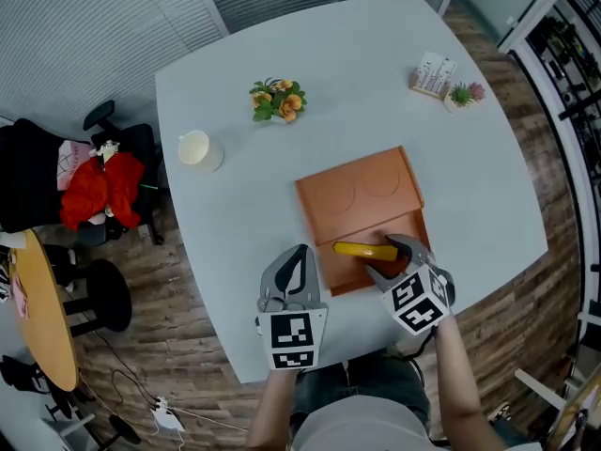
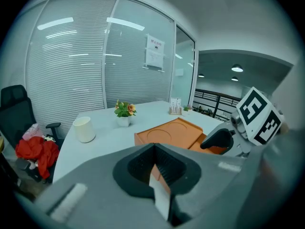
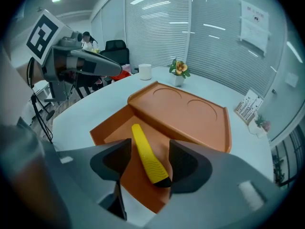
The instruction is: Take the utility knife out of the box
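An orange box (image 1: pixel 362 191) lies open on the white table, its lid flat at the far side and its shallow tray toward me. The yellow utility knife (image 1: pixel 366 250) lies across the tray. My right gripper (image 1: pixel 390 256) points steeply down over it. In the right gripper view the knife (image 3: pixel 145 156) runs between the two dark pads of that gripper (image 3: pixel 150 144); the jaws stand apart and do not squeeze it. My left gripper (image 1: pixel 300 250) hovers left of the tray near the table's front edge, fingertips together, holding nothing. The left gripper view shows the box (image 2: pixel 171 132) beyond its own jaws (image 2: pixel 153 146).
A white cup (image 1: pixel 194 147) and a small pot of orange flowers (image 1: pixel 278 100) stand at the far left of the table (image 1: pixel 235 214). A card holder (image 1: pixel 433 74) and a tiny plant (image 1: pixel 462 95) sit far right. A chair with a red garment (image 1: pixel 103 186) stands left of the table.
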